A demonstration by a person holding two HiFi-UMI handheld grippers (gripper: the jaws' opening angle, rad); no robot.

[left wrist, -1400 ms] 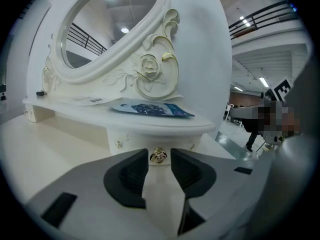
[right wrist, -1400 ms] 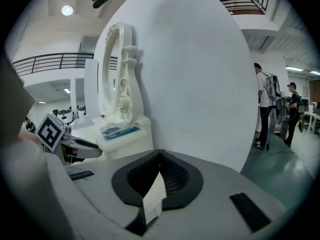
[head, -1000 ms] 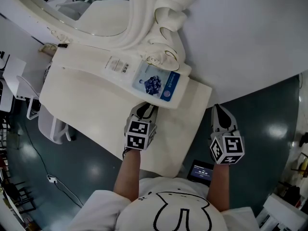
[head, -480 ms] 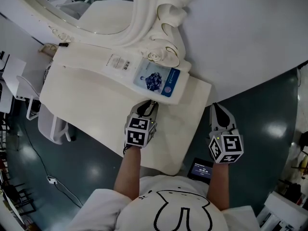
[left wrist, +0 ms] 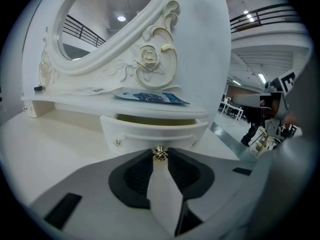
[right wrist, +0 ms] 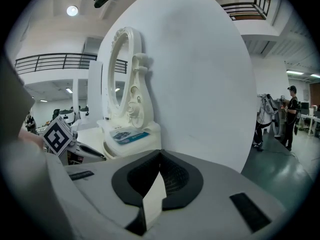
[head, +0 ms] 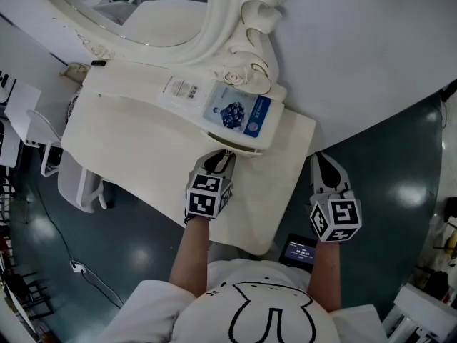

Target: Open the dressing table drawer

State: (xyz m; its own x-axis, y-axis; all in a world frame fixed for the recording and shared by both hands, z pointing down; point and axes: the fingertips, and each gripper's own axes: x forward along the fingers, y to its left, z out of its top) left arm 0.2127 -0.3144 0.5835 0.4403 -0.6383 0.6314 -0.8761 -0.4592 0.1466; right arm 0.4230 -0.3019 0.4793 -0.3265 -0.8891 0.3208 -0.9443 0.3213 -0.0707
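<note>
Left gripper [left wrist: 160, 150] clenched on the gold knob [left wrist: 159, 155] of the drawer [left wrist: 145, 133]. The drawer stood partly out beneath the dressing table's [head: 128, 156] rear shelf, near the right edge, and most of its travel seemingly lay ahead. Right gripper [right wrist: 159, 156] was closed, empty, beyond that edge.

We see a cream dressing table [head: 143, 166] on a dark glossy floor [head: 132, 252]. On its top sits a raised shelf [head: 136, 91] carrying a carved mirror [head: 230, 27], a blue packet [head: 239, 114] and a white label [head: 182, 89]. Its drawer [left wrist: 150, 131], with a gold knob [left wrist: 159, 154], stands slightly out.
</note>
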